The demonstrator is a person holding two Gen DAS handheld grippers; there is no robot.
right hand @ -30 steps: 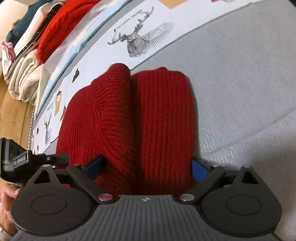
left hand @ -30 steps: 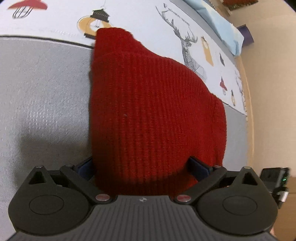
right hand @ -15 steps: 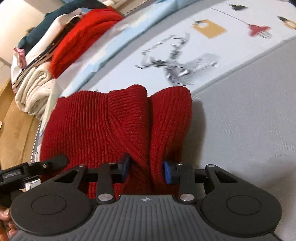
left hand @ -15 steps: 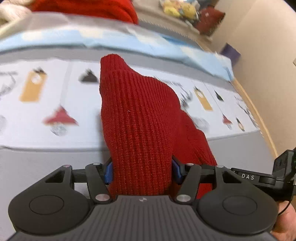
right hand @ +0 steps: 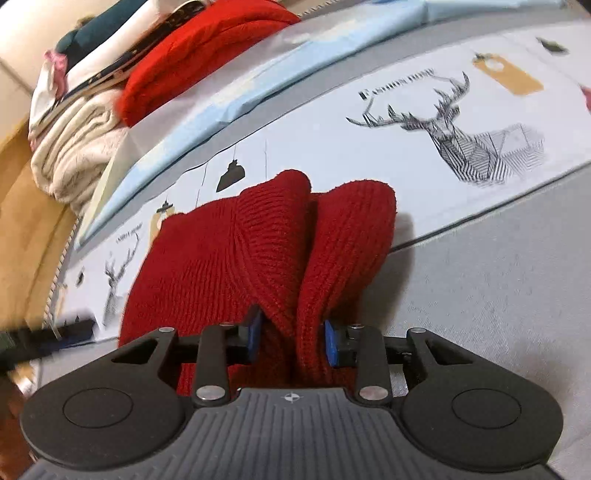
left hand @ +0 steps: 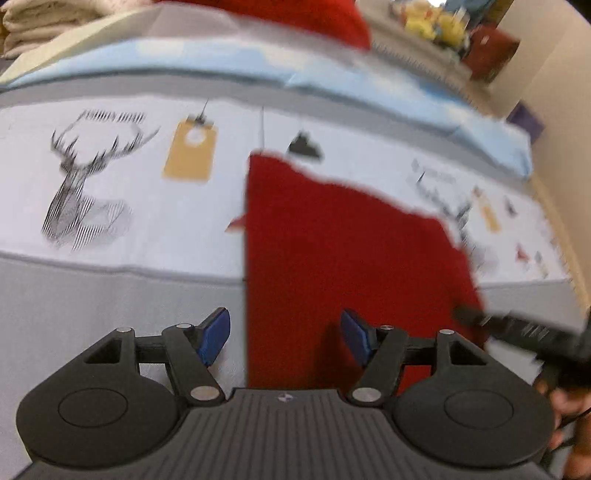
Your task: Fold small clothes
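A dark red knit garment [left hand: 343, 266] lies over the grey bed cover [left hand: 110, 314] and the deer-print strip [left hand: 110, 177]. My left gripper [left hand: 286, 336] has it between its jaws, which are opening. The left pad [left hand: 216, 338] stands clear of the cloth's edge and the right pad [left hand: 354, 338] is at the cloth. My right gripper [right hand: 291, 338] is shut on a bunched double fold of the same garment [right hand: 258, 251], both blue pads pressing into the knit. The right gripper's body [left hand: 517, 328] shows as a blur at the left view's right edge.
A stack of folded clothes [right hand: 85, 136], cream, red and dark teal, sits at the far side beyond a light blue sheet [right hand: 258, 88]. Yellow soft toys [left hand: 432, 22] lie at the back. The bed's edge and wooden floor [right hand: 22, 236] are on the left.
Both grippers closed on the red garment and carried it up toward the printed strip. The left jaws, tight on the cloth half a second ago, now stand apart from it.
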